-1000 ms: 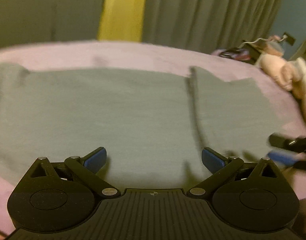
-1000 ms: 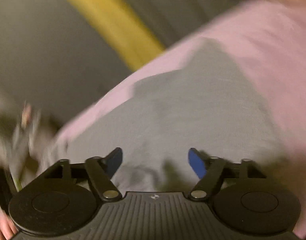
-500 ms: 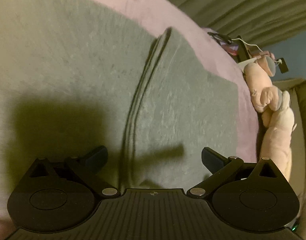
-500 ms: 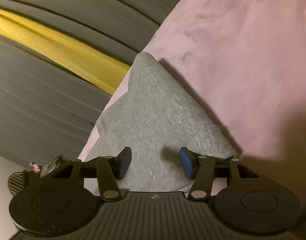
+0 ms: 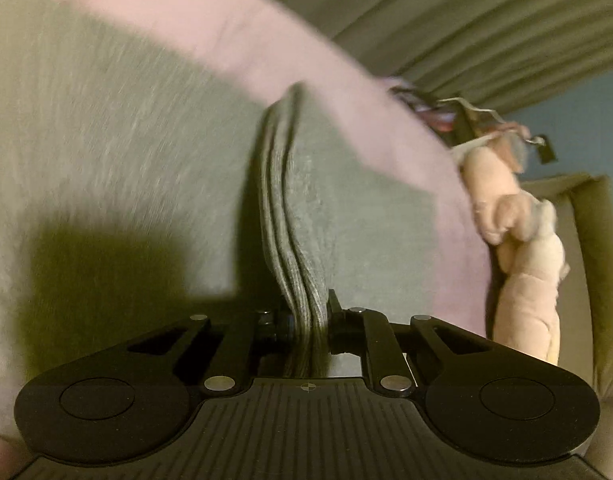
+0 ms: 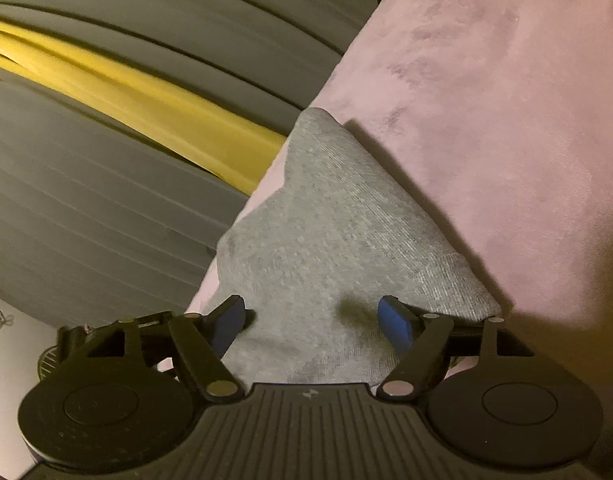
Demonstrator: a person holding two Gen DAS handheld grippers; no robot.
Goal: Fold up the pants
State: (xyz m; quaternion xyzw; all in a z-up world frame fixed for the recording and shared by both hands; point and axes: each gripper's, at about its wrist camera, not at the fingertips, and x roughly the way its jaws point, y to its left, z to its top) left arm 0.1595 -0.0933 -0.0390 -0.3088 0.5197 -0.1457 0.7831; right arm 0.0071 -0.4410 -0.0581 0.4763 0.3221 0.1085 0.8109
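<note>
Grey pants (image 5: 114, 152) lie spread on a pink bed cover (image 5: 234, 36). My left gripper (image 5: 306, 320) is shut on the layered edge (image 5: 282, 208) of a folded-over part of the pants, which stands up as a ridge between the jaws. In the right wrist view another end of the pants (image 6: 330, 224) lies near the bed's edge. My right gripper (image 6: 310, 320) is open just above this cloth, one blue pad on each side, holding nothing.
Pink plush toys (image 5: 518, 248) and a small clutter (image 5: 462, 120) lie at the bed's right side. Grey curtains (image 6: 106, 216) with a yellow strip (image 6: 154, 108) hang behind the bed. The pink cover (image 6: 506, 100) stretches to the right of the cloth.
My left gripper has closed on the folded edge of the pants, which it straddled open before. My right gripper has come down over the pants end and stays open, a little wider.
</note>
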